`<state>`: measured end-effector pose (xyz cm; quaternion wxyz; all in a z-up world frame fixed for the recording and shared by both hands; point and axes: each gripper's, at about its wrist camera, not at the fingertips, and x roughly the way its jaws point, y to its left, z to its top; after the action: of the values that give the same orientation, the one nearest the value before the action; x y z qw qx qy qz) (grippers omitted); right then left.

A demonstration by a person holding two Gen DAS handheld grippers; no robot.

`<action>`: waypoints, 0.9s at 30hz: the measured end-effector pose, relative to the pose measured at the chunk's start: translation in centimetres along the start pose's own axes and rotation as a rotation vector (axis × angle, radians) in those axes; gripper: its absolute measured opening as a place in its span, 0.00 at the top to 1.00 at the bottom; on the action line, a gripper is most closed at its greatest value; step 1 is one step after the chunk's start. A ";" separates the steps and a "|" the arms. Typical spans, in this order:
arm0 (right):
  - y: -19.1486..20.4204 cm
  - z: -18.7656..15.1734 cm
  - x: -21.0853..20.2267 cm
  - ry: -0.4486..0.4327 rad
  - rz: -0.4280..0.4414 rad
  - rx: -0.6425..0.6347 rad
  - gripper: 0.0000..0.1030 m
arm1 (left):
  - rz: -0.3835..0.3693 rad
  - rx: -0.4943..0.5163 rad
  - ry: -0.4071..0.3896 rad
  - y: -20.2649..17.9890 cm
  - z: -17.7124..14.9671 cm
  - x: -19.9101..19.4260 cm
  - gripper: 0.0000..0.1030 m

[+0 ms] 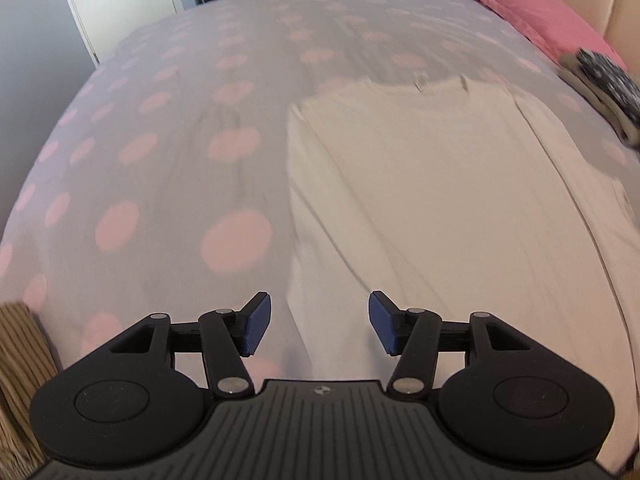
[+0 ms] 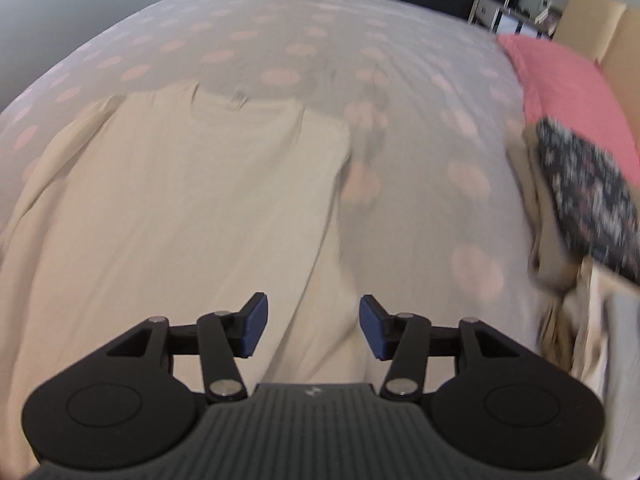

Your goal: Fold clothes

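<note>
Nearest the cameras, the left gripper (image 1: 319, 322) and the right gripper (image 2: 313, 326) are both hanging above the bed with their blue pads spread apart and nothing lying between them. Just beyond the fingers, the cream shirt (image 2: 180, 208) is lying flat on the dotted bedspread (image 1: 160, 140), its near end running out under both grippers and its neckline (image 2: 240, 100) pointing to the far side. On the right side, one long edge appears already folded inward, forming a straight double layer (image 2: 320, 184); on the left, a sleeve (image 2: 60, 136) is lying partly spread. Judging by the soft creases, the fabric is light, limp and non-fragile; it is likely sagging wherever unsupported, so each gripper should be pinching a hem or shoulder corner, through all layers. To the far right, a stack of folded clothes (image 2: 580, 196) is resting beside a pink pillow (image 2: 568, 80).
</note>
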<state>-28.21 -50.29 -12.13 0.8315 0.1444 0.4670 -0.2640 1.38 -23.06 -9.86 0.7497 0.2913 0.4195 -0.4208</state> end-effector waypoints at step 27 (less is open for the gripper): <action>-0.3 -13.8 -9.5 0.070 -0.023 0.218 0.99 | 0.059 -0.040 0.195 -3.1 -11.1 -1.7 0.54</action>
<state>-42.08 -40.98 -11.21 0.7910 0.2375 0.4659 -0.3176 -6.10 -15.07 -13.91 0.7230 0.3283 0.4901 -0.3595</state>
